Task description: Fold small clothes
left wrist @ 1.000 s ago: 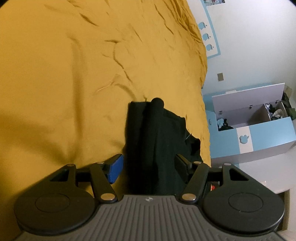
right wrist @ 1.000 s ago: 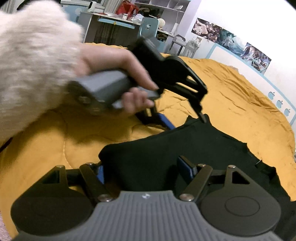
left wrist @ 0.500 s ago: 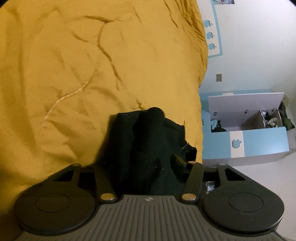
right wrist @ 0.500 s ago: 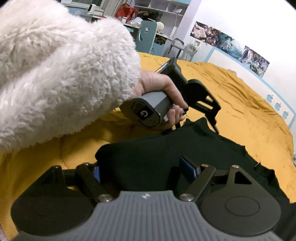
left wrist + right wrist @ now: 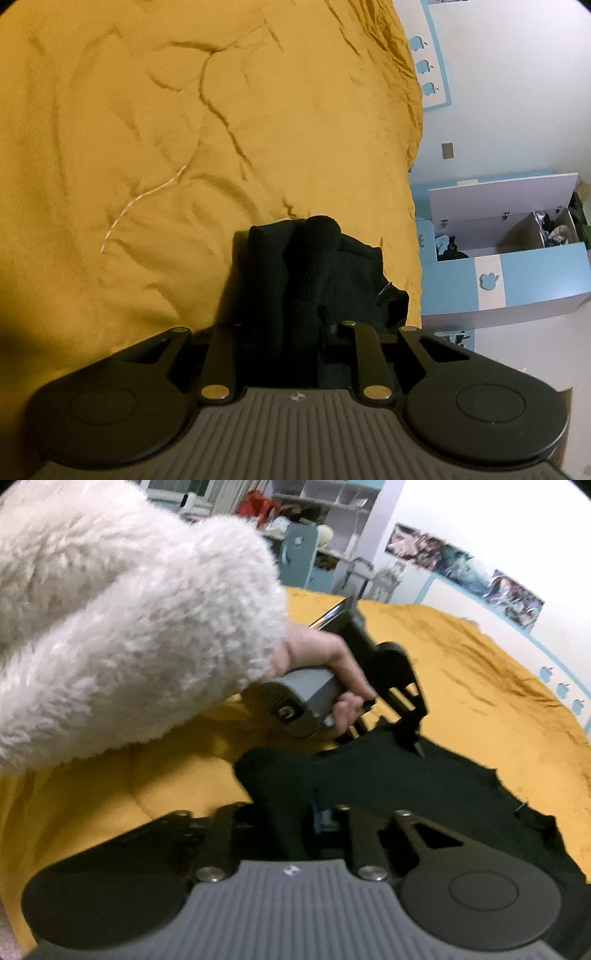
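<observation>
Both sets of jaws have just been closing, and each now pinches a fold of the black garment (image 5: pixel 325 280) on the yellow bed cover (image 5: pixel 155 140). Bunched cloth fills the narrow gap of the left gripper (image 5: pixel 295 332); the right gripper (image 5: pixel 284 819) nips the garment's near left corner. Only the right wrist view shows the person's hand (image 5: pixel 332 672) in a fluffy white sleeve (image 5: pixel 122 620), which hides much of the far left. Only the left wrist view shows the open blue-and-white toy chest (image 5: pixel 506 258) on the right beside the bed, with clutter inside.
</observation>
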`<state>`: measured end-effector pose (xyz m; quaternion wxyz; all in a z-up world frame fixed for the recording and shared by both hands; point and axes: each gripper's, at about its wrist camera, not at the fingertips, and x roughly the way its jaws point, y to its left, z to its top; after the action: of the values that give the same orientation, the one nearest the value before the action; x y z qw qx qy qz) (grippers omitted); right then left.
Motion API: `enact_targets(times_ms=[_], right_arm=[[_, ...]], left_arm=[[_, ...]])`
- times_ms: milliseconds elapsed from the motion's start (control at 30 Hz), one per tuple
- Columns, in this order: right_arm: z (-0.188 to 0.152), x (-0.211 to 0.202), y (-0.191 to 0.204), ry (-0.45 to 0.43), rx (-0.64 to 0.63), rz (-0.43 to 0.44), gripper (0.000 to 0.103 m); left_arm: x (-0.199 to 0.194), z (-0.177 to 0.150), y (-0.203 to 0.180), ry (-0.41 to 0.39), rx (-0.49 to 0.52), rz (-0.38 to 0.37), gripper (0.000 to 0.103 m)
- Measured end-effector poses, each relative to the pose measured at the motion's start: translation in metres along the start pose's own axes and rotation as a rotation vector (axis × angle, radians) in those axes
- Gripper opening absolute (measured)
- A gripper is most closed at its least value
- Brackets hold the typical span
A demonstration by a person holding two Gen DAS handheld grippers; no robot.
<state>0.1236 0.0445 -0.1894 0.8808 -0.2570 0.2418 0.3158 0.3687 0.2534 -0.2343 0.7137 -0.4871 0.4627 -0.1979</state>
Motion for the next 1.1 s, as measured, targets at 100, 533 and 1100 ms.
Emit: enact_targets(times_ms=[100,533,1100], right_arm=[[0.001,-0.006,-0.011,-0.002,0.072,0.025,0.008],[-0.011,-0.076,-0.087,-0.132,0.357,0.026,0.003],[-0.12,-0.177,-0.217,-0.211,0.763,-0.149,0.001]], left_arm=[[-0.002,0.0,-0.01,-0.007,0.019,0.027,0.025],[-0.003,-0.01,-0.095,-0.08,0.077,0.164,0.019],[0.12,-0.072,-0.239,-0.082,0.28,0.284,0.019]])
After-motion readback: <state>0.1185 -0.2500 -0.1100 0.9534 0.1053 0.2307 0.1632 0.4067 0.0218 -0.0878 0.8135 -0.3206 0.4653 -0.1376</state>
